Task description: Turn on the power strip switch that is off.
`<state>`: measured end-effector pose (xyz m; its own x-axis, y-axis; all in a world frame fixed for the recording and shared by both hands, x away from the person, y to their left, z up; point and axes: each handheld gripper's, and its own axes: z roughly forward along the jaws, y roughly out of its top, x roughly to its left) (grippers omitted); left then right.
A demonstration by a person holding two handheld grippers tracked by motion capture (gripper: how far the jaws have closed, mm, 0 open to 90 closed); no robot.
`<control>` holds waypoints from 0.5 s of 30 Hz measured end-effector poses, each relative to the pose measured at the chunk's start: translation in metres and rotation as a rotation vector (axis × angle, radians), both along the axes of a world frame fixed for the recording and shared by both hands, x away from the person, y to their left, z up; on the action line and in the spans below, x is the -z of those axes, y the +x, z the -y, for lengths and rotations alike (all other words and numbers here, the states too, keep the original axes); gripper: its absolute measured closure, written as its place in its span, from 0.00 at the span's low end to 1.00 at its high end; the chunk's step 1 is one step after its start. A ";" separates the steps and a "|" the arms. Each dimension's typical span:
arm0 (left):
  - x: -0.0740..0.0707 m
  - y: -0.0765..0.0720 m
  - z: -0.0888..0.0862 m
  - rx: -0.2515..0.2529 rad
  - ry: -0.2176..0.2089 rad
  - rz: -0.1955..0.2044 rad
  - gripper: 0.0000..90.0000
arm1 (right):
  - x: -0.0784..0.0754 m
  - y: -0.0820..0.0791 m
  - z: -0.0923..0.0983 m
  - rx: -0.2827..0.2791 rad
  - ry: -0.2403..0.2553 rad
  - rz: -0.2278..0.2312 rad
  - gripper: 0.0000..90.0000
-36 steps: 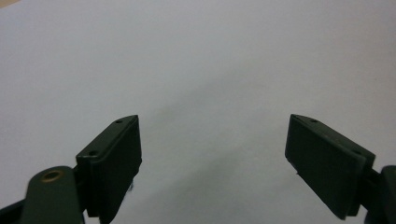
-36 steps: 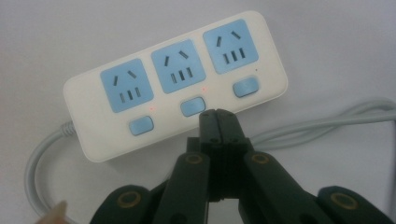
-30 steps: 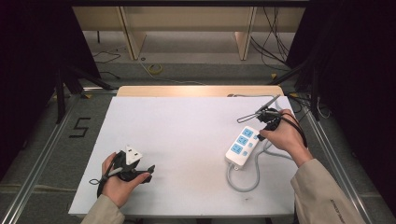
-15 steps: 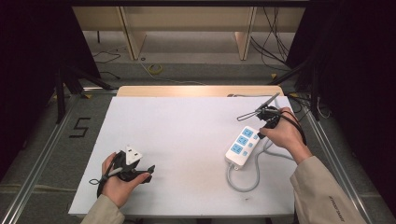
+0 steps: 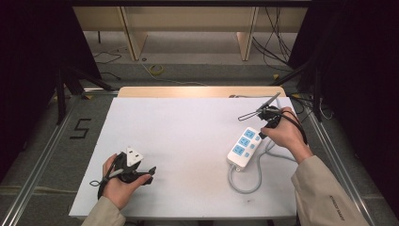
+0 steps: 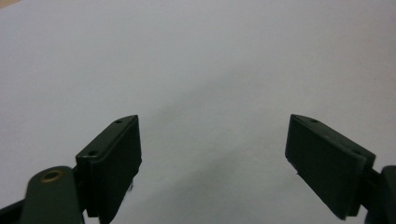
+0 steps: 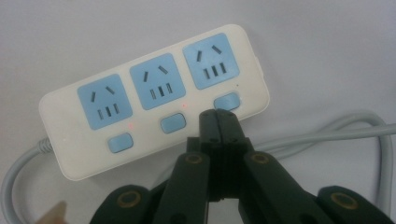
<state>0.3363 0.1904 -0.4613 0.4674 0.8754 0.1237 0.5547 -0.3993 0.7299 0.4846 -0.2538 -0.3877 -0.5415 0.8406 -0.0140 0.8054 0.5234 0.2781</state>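
Observation:
A white power strip (image 5: 243, 146) with three blue sockets lies on the right part of the white table (image 5: 188, 141). In the right gripper view the strip (image 7: 154, 98) has a blue button under each socket. My right gripper (image 7: 218, 120) is shut with nothing in it. Its tips rest at the strip's edge just below the rightmost button (image 7: 226, 101). Small red lights glow by the other two buttons. In the high view the right gripper (image 5: 261, 134) points down at the strip's far end. My left gripper (image 6: 212, 158) is open over bare table, near the front left corner (image 5: 143, 174).
The strip's grey cable (image 5: 244, 181) loops toward the front edge and curls past the right gripper (image 7: 336, 135). A wooden board (image 5: 197, 91) borders the table's far edge. Dark cables and shelf legs stand on the floor beyond.

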 end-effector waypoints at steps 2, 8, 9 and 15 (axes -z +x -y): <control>0.000 0.000 0.000 0.000 0.000 0.000 0.20 | 0.000 0.001 -0.001 0.000 0.000 0.000 1.00; 0.000 0.000 0.000 0.002 -0.001 -0.001 0.20 | 0.000 0.003 -0.001 0.001 -0.004 0.000 1.00; 0.000 0.000 0.000 0.001 -0.001 0.000 0.20 | 0.000 0.003 -0.001 -0.001 -0.004 0.000 1.00; 0.000 0.000 0.000 0.002 -0.002 0.000 0.20 | 0.000 0.006 -0.001 0.002 -0.002 0.000 1.00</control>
